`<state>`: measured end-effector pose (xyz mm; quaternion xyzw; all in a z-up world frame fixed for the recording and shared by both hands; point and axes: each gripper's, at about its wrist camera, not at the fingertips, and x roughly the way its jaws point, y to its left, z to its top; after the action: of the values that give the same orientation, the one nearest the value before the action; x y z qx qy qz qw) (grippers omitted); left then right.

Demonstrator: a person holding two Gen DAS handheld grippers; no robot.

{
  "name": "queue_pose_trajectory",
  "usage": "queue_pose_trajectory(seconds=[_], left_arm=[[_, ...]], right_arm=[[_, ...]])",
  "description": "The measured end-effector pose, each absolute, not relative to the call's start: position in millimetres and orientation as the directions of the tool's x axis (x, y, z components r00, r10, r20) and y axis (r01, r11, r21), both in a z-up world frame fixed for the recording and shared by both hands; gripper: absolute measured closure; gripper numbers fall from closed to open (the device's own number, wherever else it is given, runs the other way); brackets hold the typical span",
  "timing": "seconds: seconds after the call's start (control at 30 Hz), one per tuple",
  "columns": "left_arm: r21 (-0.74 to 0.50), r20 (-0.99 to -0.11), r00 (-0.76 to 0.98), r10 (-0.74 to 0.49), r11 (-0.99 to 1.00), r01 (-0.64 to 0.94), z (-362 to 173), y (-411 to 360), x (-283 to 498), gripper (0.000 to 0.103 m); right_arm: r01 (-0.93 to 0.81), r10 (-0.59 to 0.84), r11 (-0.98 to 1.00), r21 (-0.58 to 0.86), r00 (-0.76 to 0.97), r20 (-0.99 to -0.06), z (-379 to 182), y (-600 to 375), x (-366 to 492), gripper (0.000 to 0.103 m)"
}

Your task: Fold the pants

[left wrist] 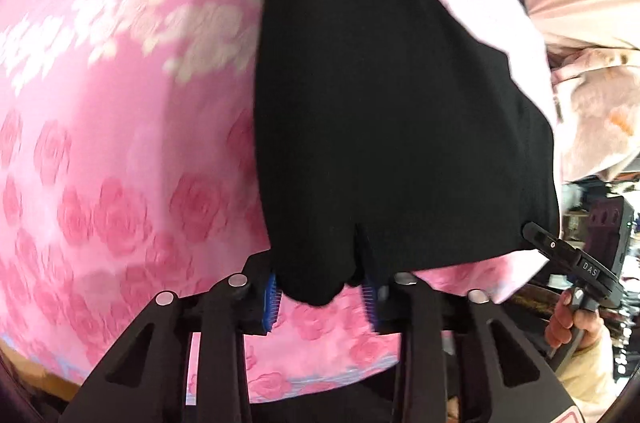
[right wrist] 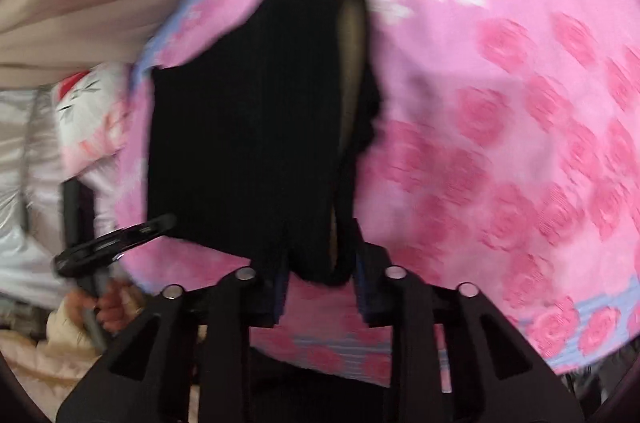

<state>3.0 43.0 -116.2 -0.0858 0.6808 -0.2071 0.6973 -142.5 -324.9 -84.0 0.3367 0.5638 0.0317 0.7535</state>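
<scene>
Left gripper [left wrist: 322,297] pinches black pants [left wrist: 380,103] hem

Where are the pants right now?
The pants lie on the pink rose sheet, centre in both wrist views, near edge bunched between each gripper's fingers, left and right.

Showing bright, even lighting; motion blur smearing the pink bedspread [right wrist: 520,103] in both views; fisheye bending edges; black pants [left wrist: 380,123] lacking detail.
</scene>
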Motion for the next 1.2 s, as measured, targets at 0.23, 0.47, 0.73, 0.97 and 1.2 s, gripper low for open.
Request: queue_pose_trajectory(seconds=[0.23,0.47,0.73,0.97,1.2], left_arm=[[-0.313,-0.933,0.135,-0.335,0.936,0.160,-91,52,-3,0.040],[-0.196,-0.963,0.153,-0.223,0.965,0.173,-91,43,-3,0.040],[-0.089,-0.934,0.326,-0.142,0.981,0.174,-50,35,4,0.023],[0.012,-0.952,0.302,-0.046,0.982,0.187,-64,21,5,0.023],[0.001,-0.964,0.261,-0.052,0.980,0.197,-76,20,-1,0.023]], right_arm=[[0.274,0.278,0.859,0.433,0.462,-0.842,-57,-331,-100,0.026],[0.114,0.333,0.895,0.430,0.470,-0.817,-13,-309,-57,0.099],[-0.070,0.215,0.975,0.212,0.550,-0.807,44,-297,-11,0.092],[0.246,0.360,0.841,0.481,0.409,-0.839,-43,-364,-57,0.076],[0.202,0.366,0.873,0.443,0.329,-0.870,-53,-337,-70,0.098]])
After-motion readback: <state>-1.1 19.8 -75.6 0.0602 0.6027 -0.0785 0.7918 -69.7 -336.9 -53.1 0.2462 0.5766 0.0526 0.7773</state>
